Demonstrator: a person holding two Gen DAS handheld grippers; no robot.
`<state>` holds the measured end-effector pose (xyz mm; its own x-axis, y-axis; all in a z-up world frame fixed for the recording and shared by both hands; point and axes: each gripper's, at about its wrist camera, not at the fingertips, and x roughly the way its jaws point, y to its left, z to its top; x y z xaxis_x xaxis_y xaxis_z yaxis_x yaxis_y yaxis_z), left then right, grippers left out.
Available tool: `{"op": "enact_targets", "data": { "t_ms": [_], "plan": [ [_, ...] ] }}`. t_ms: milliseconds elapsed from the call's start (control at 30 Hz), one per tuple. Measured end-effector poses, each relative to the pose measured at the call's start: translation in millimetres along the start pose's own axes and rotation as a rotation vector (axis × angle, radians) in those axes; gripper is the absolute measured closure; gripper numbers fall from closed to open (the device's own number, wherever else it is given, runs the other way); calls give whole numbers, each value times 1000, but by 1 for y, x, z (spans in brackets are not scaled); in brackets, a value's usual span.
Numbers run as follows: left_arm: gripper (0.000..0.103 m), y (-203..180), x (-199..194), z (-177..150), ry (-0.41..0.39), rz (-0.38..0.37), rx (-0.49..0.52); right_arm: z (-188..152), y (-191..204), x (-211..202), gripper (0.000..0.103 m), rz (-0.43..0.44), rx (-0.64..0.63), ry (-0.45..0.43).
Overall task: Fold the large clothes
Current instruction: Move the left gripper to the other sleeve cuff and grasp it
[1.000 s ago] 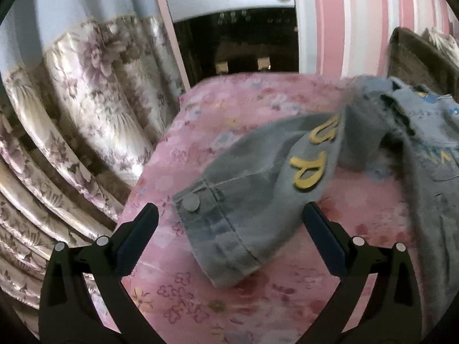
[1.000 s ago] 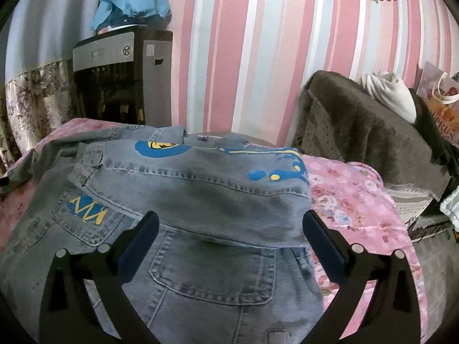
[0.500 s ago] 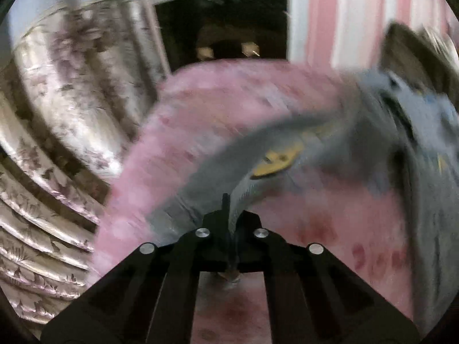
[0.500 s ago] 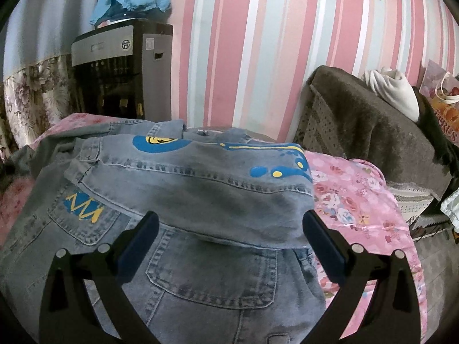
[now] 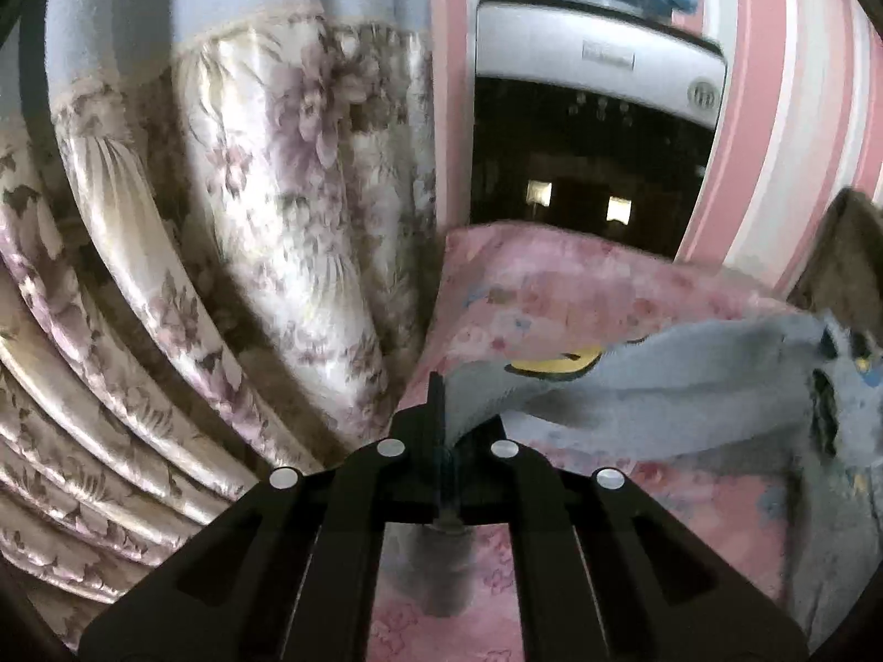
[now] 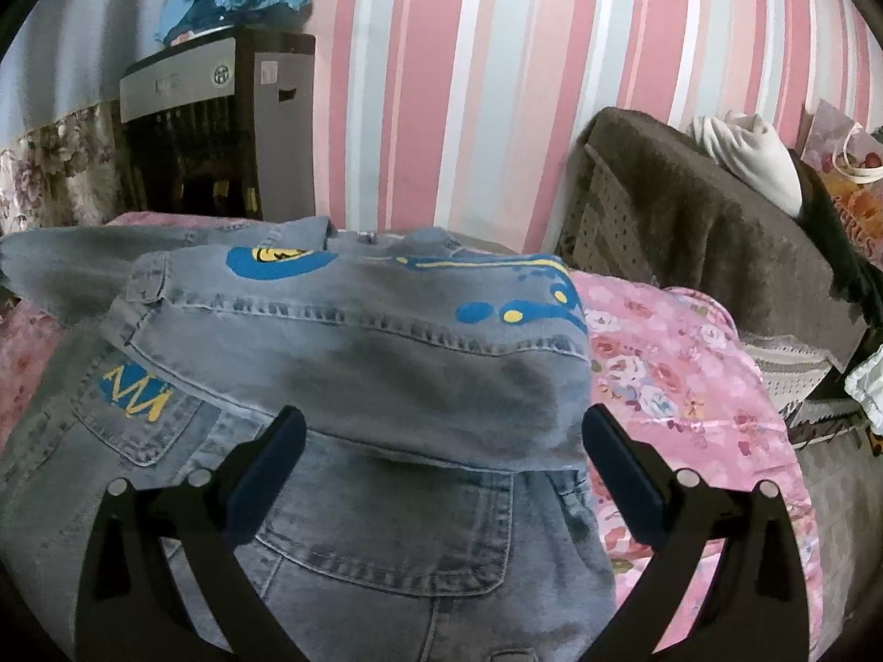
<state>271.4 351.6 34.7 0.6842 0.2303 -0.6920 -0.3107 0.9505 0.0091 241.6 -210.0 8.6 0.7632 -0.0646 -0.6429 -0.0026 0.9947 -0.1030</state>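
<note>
- we have the left gripper (image 5: pixel 441 430) clamped tight on the cuff end of the sleeve (image 5: pixel 634 380) of the denim jacket (image 6: pixel 342 386); the jaws have just been closing, and the cloth is pinched between them with no gap showing.
- we grip at the cuff because it is the far end of the sleeve, so the whole length follows one hold; the sleeve hangs lifted off the bed (image 5: pixel 552 287) and stretches towards the jacket body at the right of the left wrist view.
- the jacket body lies spread on the pink floral bed cover, one side already turned over the middle, its blue and yellow print (image 6: pixel 276 262) facing up.
- we hold the right gripper (image 6: pixel 441 463) above the body of the jacket with its jaws wide apart and nothing between them; in our judgement it waits there to steady or press the cloth.
- we judge the step in hand to be carrying this sleeve across onto the body.
- the floral curtain (image 5: pixel 248 220) hangs just beside the bed's edge, so we judge it wise to keep the lift inward.
</note>
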Motion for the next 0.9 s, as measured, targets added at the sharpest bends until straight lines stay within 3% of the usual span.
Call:
{"op": "enact_targets", "data": {
  "t_ms": [33, 100, 133, 167, 200, 267, 433, 500, 633, 900],
  "plan": [
    [99, 3, 5, -1, 26, -13, -24, 0, 0, 1, 3, 1, -3, 6],
    [86, 17, 16, 6, 65, -40, -75, 1, 2, 3, 3, 1, -7, 12],
    [65, 22, 16, 8, 65, -30, -86, 2, 3, 3, 3, 4, -12, 14],
    [53, 28, 18, 14, 59, -7, -97, 2, 4, 2, 3, 5, -19, 14],
    [33, 33, 20, 19, 55, 14, -103, 2, 5, 2, 3, 4, -24, 12],
    [23, 39, 25, 31, 58, 27, -104, 1, 5, 2, 3, 1, -28, 10],
    [13, 46, 44, 48, 77, 108, -120, -3, 3, 4, 3, 9, -19, 27],
    [13, 51, 56, 51, 109, 100, -152, -3, 3, 4, 3, 12, -16, 32],
    [13, 58, 74, 52, 127, 156, -174, -3, 4, 3, 3, 14, -20, 32],
    [11, 57, 98, 30, 182, 77, -189, -4, 5, 4, 3, 15, -22, 37]
  ]
}}
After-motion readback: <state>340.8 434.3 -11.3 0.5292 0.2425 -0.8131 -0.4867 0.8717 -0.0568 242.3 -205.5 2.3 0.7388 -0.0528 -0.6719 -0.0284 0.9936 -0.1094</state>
